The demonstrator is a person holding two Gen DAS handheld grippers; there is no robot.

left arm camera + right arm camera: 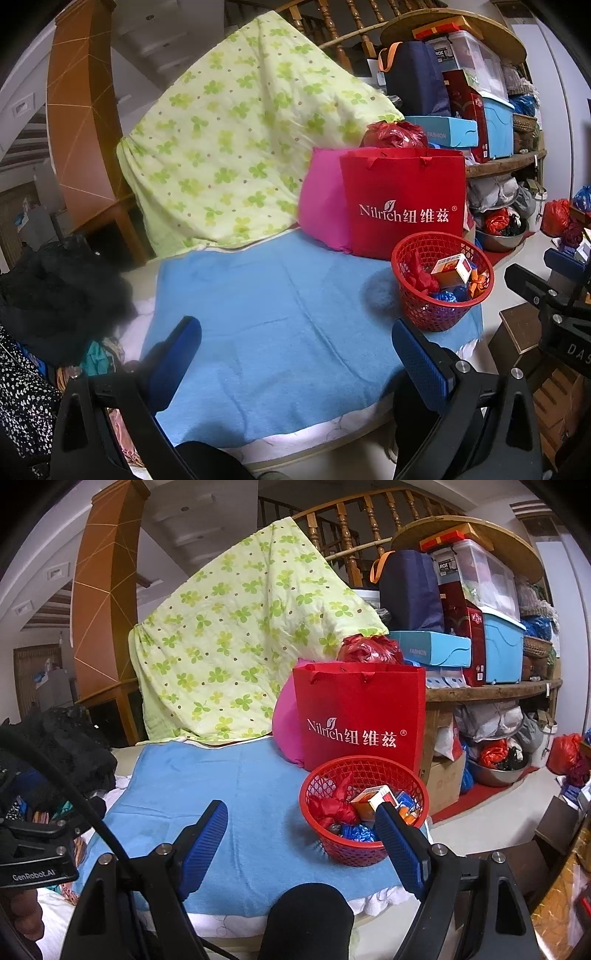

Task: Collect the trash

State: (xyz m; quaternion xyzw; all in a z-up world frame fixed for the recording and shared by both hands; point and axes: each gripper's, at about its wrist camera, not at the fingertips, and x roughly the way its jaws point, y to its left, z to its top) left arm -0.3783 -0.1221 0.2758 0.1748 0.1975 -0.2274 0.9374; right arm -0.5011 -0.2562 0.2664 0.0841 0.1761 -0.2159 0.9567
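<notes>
A red mesh basket stands at the right edge of a blue towel. It holds trash: a small orange-and-white box, crumpled red wrappers, blue foil and orange pieces. My left gripper is open and empty above the towel's near part, left of the basket. My right gripper is open and empty, its right finger in front of the basket's near rim.
A red Nilrich paper bag and a pink bag stand behind the basket. A green clover quilt hangs behind. Cluttered shelves stand right. Dark clothes lie left.
</notes>
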